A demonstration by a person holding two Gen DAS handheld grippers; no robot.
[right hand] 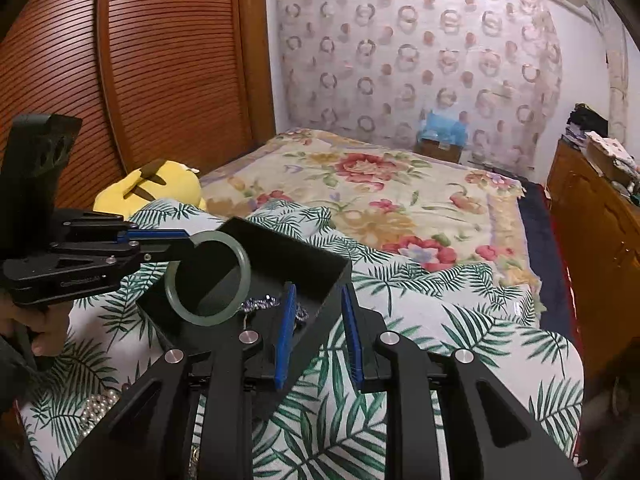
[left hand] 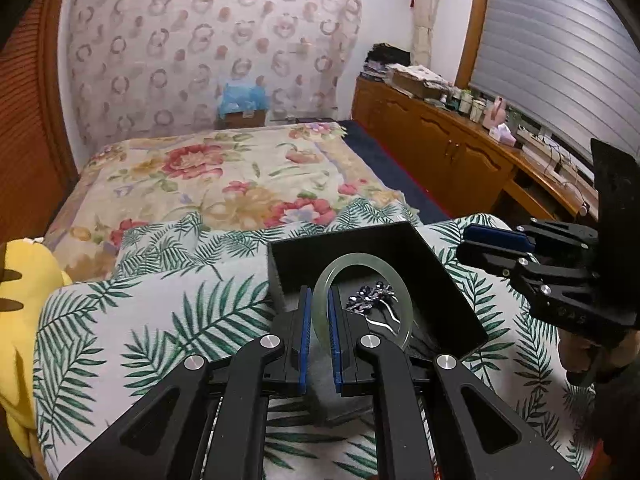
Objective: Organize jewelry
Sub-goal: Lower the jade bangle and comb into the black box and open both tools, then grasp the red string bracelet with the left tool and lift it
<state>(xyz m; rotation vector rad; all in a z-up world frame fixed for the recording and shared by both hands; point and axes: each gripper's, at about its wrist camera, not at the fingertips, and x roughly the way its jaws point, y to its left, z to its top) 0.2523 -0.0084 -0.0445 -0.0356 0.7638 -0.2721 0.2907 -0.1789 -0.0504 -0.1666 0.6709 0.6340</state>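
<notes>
A wide bed (right hand: 400, 208) with a cream floral cover fills the far half of the room. Across its near end lies a white quilt printed with green palm fronds (left hand: 168, 320). On the quilt sits a shallow, open, black rectangular box (left hand: 440, 280).

The left tongs (left hand: 318, 300) reach in from the near side, their blue pads clamped on the near-left part of a pale green jade bangle ring (left hand: 362, 268), which they hold tilted over the box. Seen from the right wrist, the bangle (right hand: 208, 278) hangs just above the box's left half (right hand: 280, 248).

The right tongs (right hand: 318, 304) stand apart, straddling the box's near-right wall without pressing on it; nothing is gripped.

Inside the box, just right of the bangle, lies a small silver hairpin with dark beaded clusters (left hand: 370, 294).

A heap of white pearl beads (right hand: 98, 406) rests on the quilt at the near left.
</notes>
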